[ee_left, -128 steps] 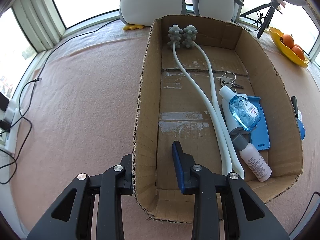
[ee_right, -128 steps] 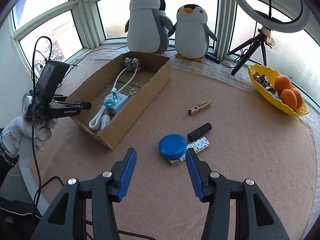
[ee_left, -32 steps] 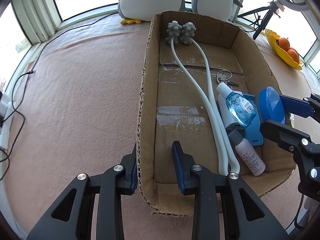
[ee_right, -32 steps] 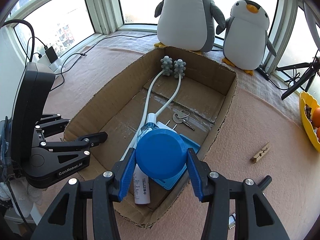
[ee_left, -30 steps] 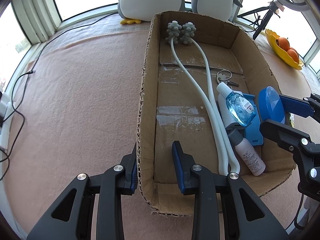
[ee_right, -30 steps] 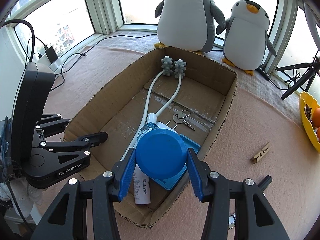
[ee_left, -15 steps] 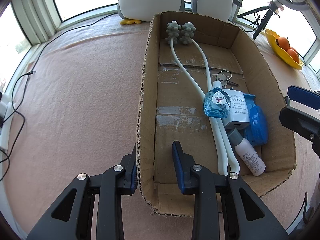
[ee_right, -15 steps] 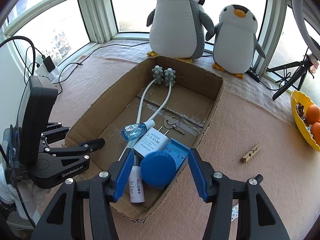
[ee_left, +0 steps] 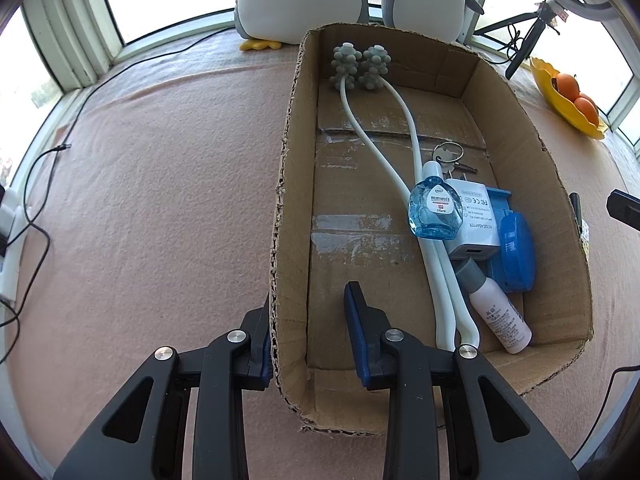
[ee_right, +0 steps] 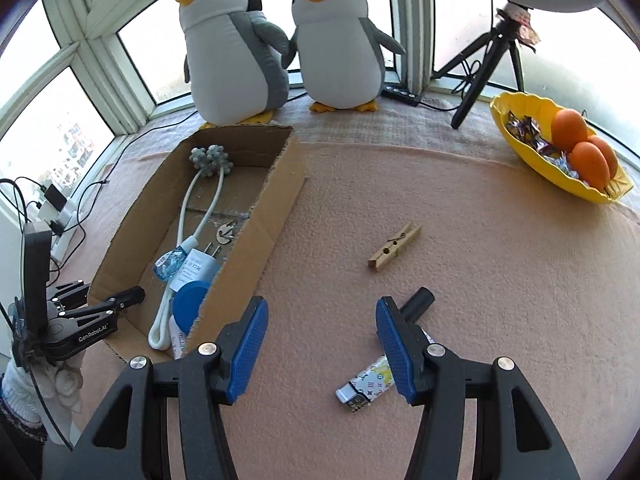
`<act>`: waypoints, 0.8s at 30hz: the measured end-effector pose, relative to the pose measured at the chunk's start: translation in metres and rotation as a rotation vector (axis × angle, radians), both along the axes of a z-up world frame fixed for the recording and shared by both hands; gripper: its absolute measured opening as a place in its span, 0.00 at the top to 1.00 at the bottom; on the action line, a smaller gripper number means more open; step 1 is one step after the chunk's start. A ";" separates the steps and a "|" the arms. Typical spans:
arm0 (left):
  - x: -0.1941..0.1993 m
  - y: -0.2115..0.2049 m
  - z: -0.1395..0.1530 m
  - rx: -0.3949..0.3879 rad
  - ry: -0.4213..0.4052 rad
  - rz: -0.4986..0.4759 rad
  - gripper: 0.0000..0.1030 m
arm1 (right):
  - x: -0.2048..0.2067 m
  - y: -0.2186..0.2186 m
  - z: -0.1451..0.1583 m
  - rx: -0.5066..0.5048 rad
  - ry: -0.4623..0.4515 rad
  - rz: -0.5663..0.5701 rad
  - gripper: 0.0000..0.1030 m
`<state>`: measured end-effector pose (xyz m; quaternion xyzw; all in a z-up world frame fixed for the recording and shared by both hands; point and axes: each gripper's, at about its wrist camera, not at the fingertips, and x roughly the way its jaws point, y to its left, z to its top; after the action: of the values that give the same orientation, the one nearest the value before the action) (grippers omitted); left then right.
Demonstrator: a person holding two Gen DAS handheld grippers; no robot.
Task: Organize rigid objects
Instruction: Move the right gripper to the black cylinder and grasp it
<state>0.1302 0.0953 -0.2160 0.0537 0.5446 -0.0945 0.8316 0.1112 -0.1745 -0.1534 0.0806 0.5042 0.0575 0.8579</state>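
The right gripper [ee_right: 318, 344] is hanging over the pink table cover with its blue pads spread wide and nothing between them; a second ago it was holding the round blue container above the box, so that drop-off is done and the hand has swung back toward the loose items. Just beneath its right finger a patterned lighter [ee_right: 364, 386] is lying on the cloth, with a black cylinder [ee_right: 416, 304] touching or just beside it, and a wooden clothespin [ee_right: 394, 247] is resting a little farther out; these three look like what is left to collect, and the lighter seems the likeliest next pick. The left gripper [ee_left: 310, 332] is straddling the near left wall of the cardboard box [ee_left: 286, 184], one finger outside and one inside, steadying it; whether the pads are actually pinching the wall I cannot tell. Inside the box, the blue container [ee_left: 516, 246] is now sitting on edge by the right wall, against the white adapter [ee_left: 474, 222], whose clear blue bottle [ee_left: 434, 212] has rolled leftward. Beyond, two plush penguins [ee_right: 240, 44] are standing by the window.
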 end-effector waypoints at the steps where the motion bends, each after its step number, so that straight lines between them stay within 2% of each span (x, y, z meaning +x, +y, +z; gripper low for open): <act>1: 0.000 0.000 0.000 0.000 0.000 0.000 0.72 | 0.000 -0.009 -0.003 0.006 0.009 -0.022 0.50; 7: 0.000 0.000 0.000 0.000 0.000 0.000 0.72 | 0.005 -0.046 -0.024 0.016 0.072 -0.117 0.50; 11: 0.000 0.000 0.000 -0.001 0.000 0.001 0.72 | 0.011 -0.059 -0.036 0.065 0.117 -0.157 0.50; 16: 0.000 0.000 0.000 0.000 0.000 0.000 0.72 | 0.018 -0.056 -0.046 0.093 0.142 -0.166 0.51; 22: 0.000 0.000 0.000 -0.001 0.000 0.001 0.72 | 0.023 -0.045 -0.056 0.045 0.168 -0.151 0.53; 24: 0.000 0.000 0.000 -0.002 0.000 0.003 0.72 | 0.025 -0.042 -0.060 0.033 0.182 -0.147 0.57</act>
<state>0.1303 0.0953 -0.2162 0.0519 0.5445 -0.0939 0.8318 0.1357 -0.2162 -0.2131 0.1362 0.5718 -0.0050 0.8090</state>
